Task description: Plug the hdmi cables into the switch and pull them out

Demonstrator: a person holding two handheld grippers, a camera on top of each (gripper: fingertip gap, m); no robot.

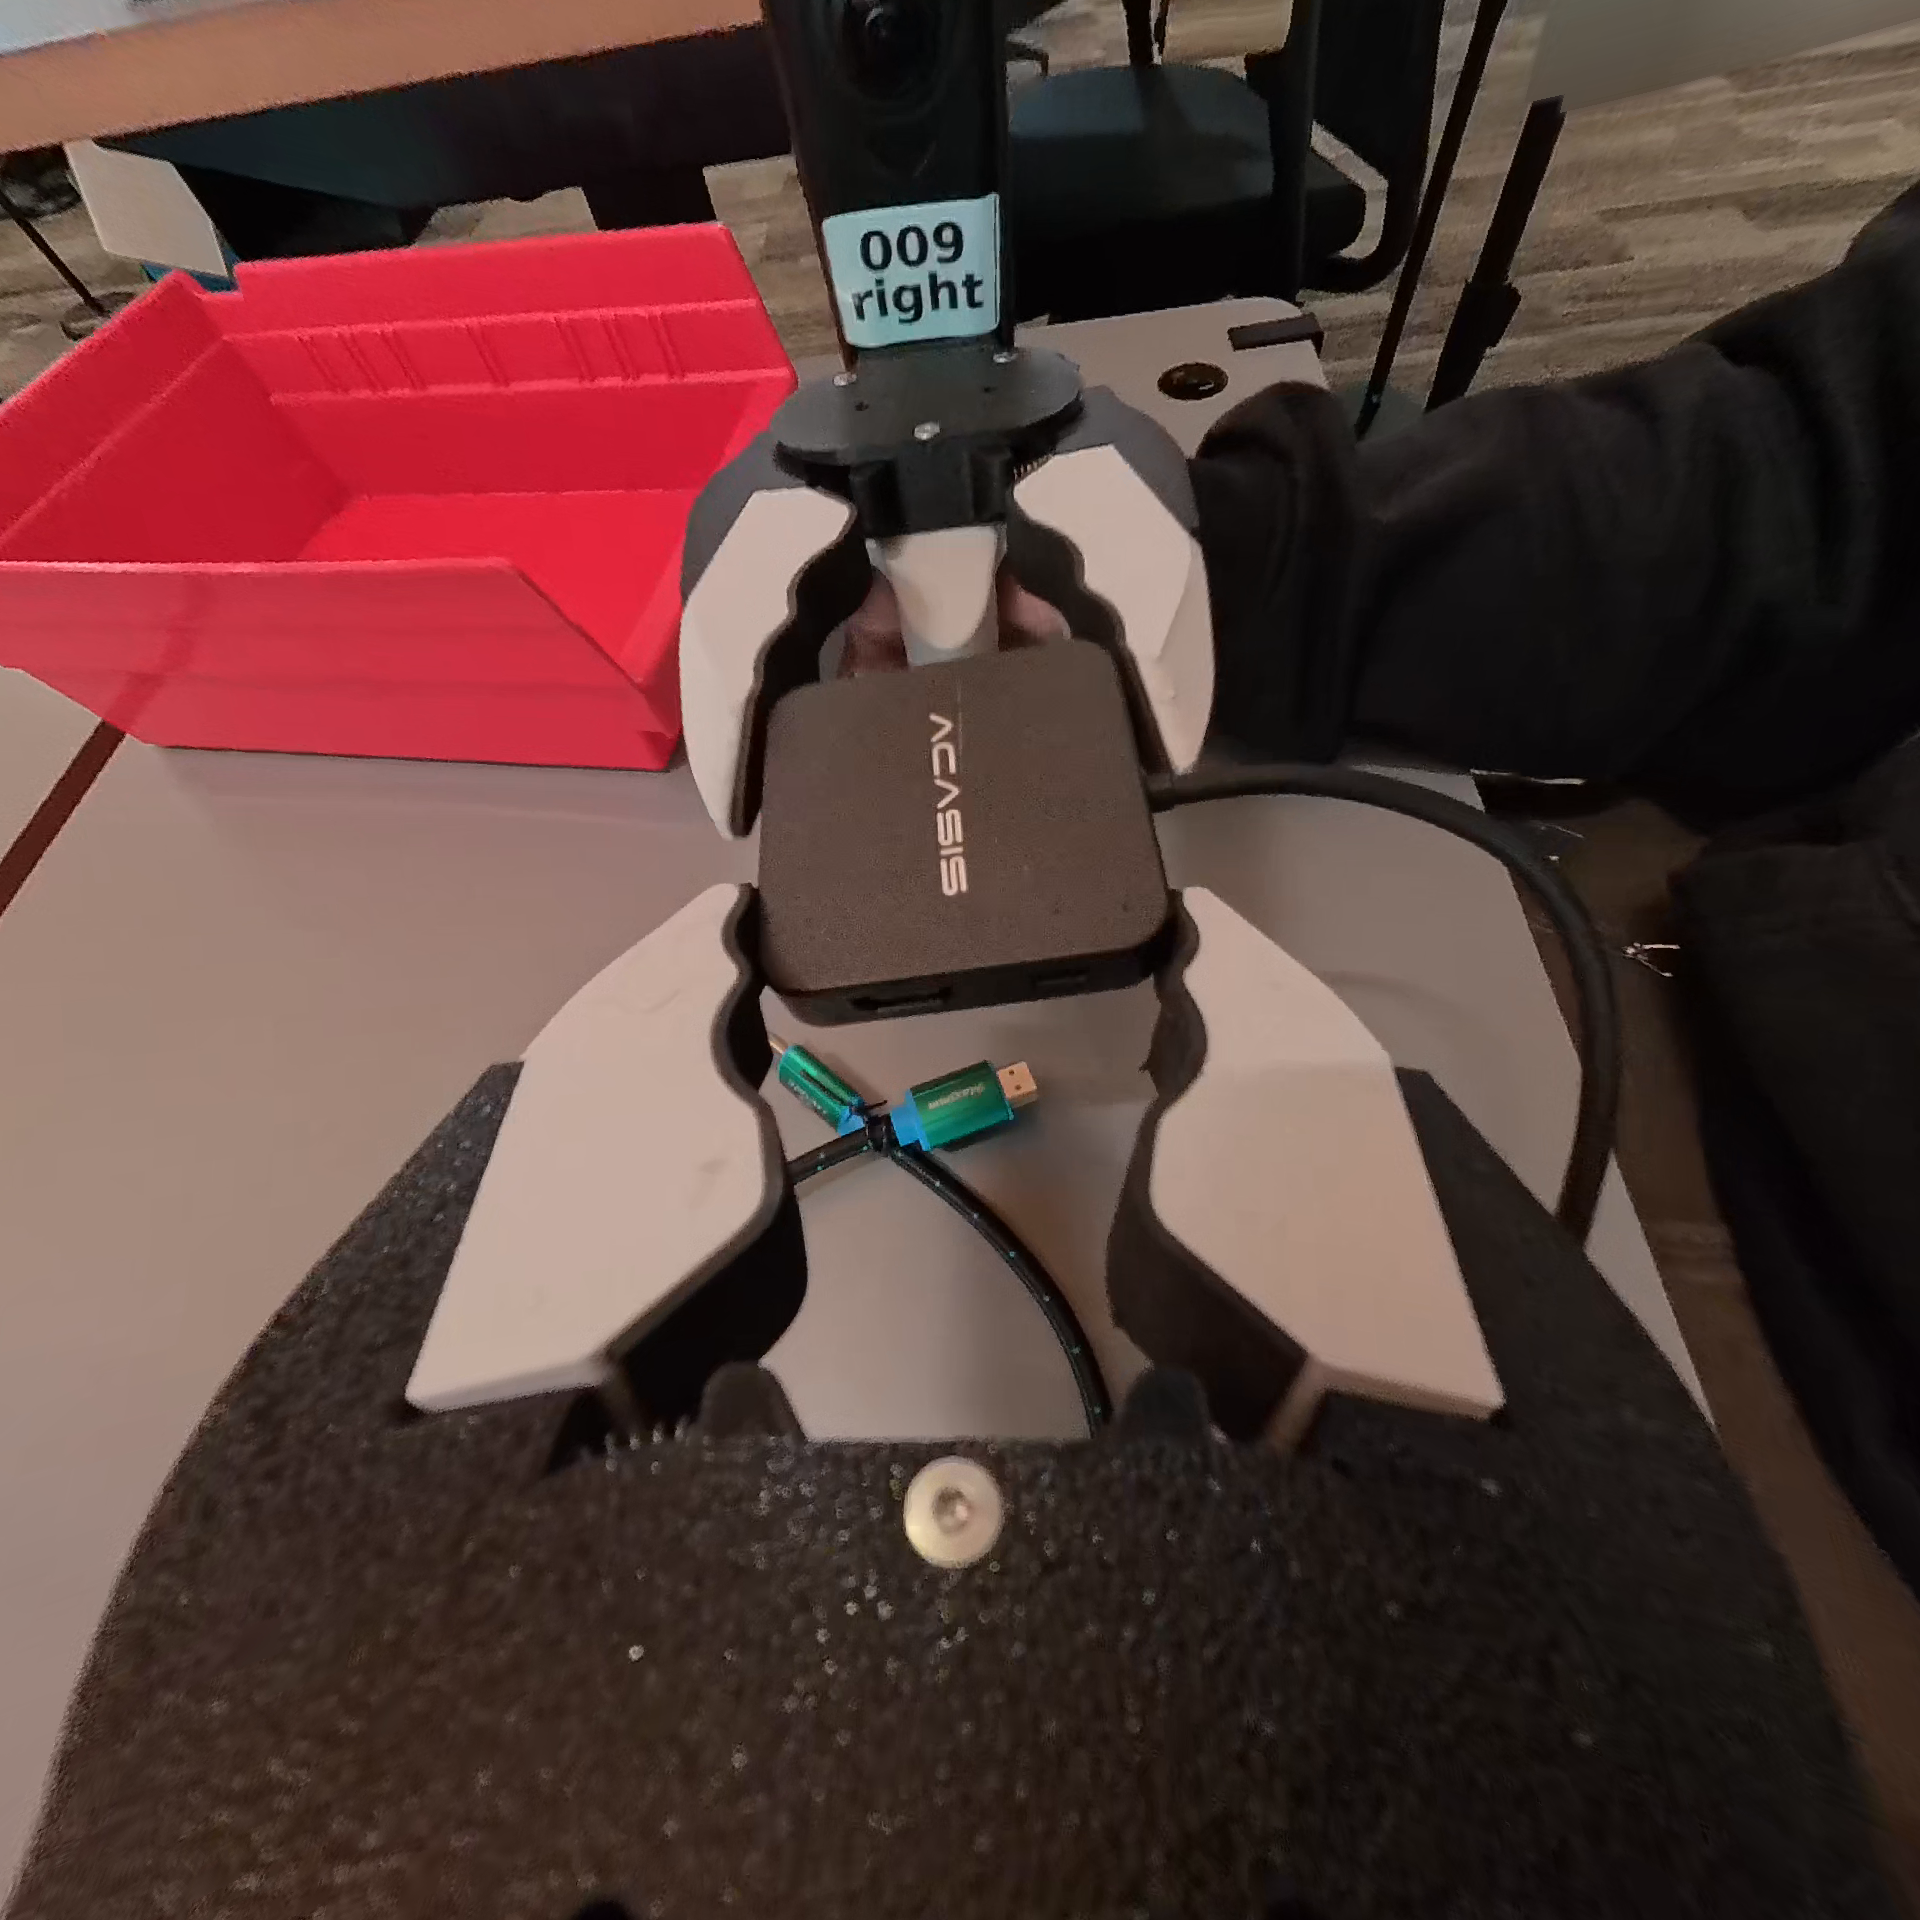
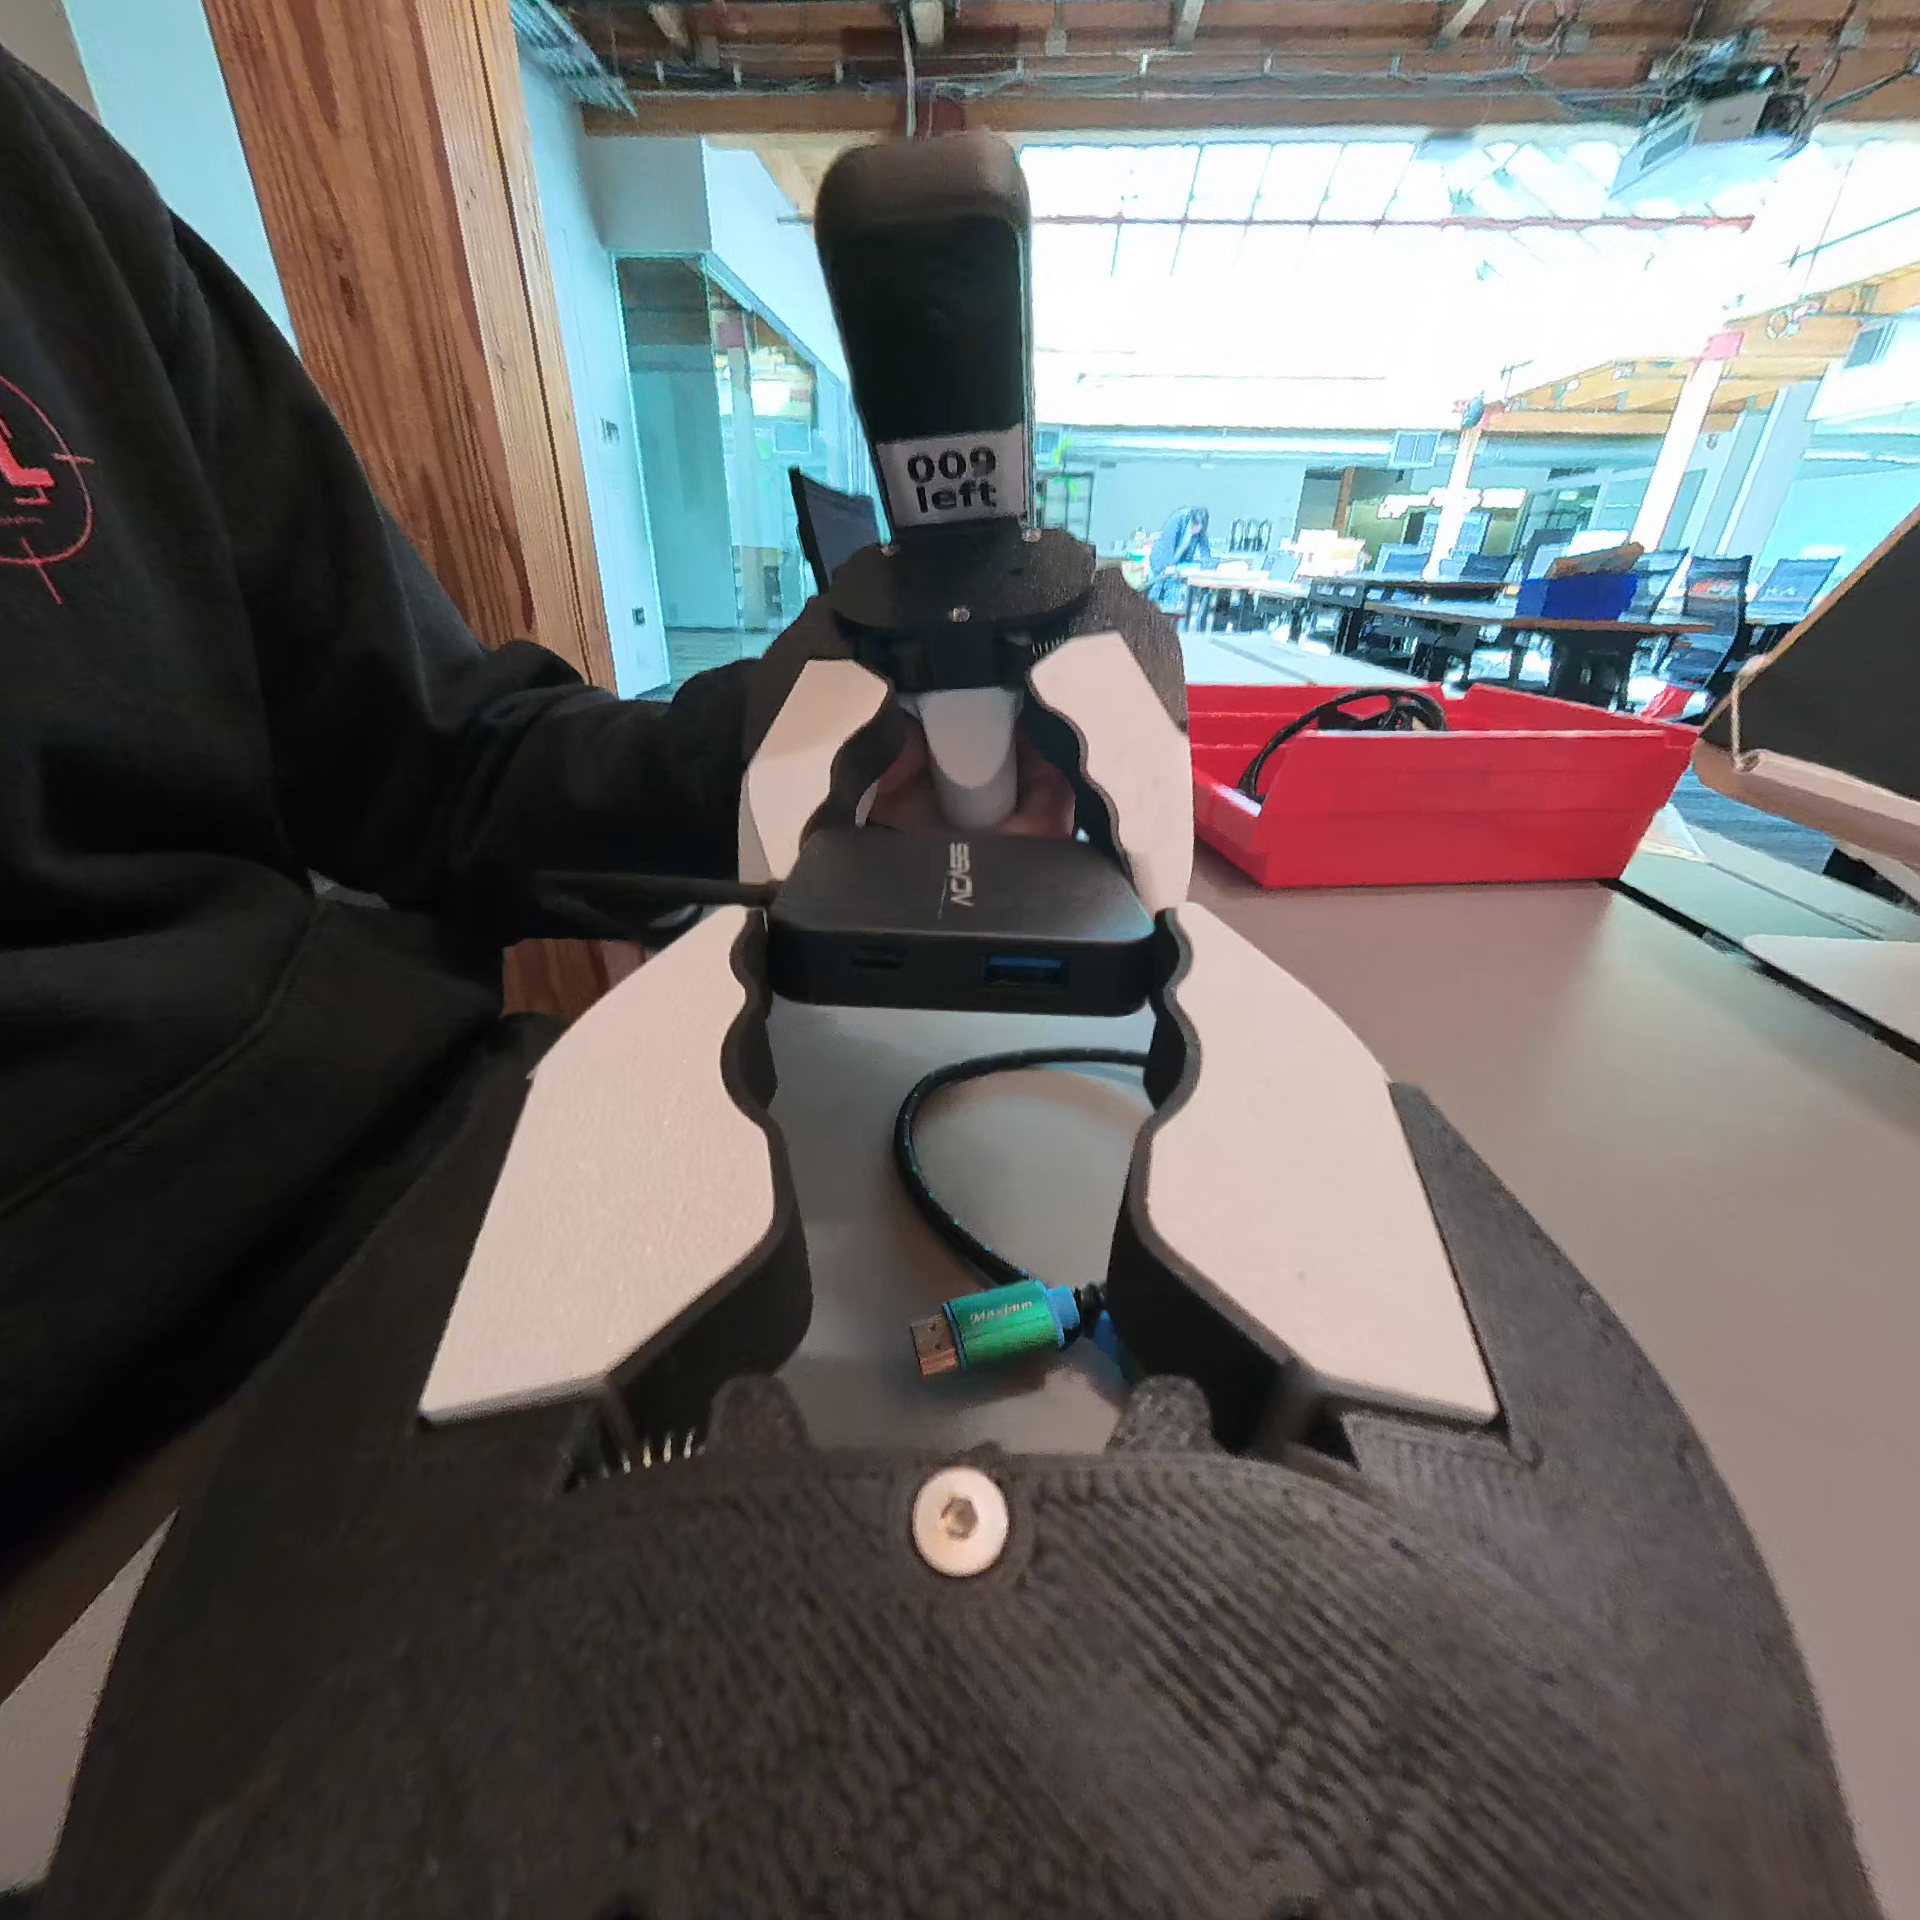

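Observation:
A black square switch (image 1: 956, 821) hangs a little above the grey table (image 1: 312, 1039), gripped from opposite ends. My left gripper (image 1: 961, 914) is shut on its near end, and my right gripper (image 1: 951, 779) clamps the far end. In the right wrist view my right gripper (image 2: 958, 925) holds the switch (image 2: 966, 966) and the left gripper (image 2: 966, 873) faces me. Two green HDMI plugs (image 1: 961, 1107) (image 1: 816, 1086) on a braided black cable (image 1: 1039, 1268) lie unplugged on the table below. One plug (image 2: 987, 1335) shows in the right wrist view.
A red bin (image 1: 364, 582) stands on the table to the left; in the right wrist view the red bin (image 2: 1455, 800) holds a black cable. A thick black cable (image 1: 1558, 935) runs from the switch's side. A person's dark sleeve (image 1: 1558, 540) is at the right.

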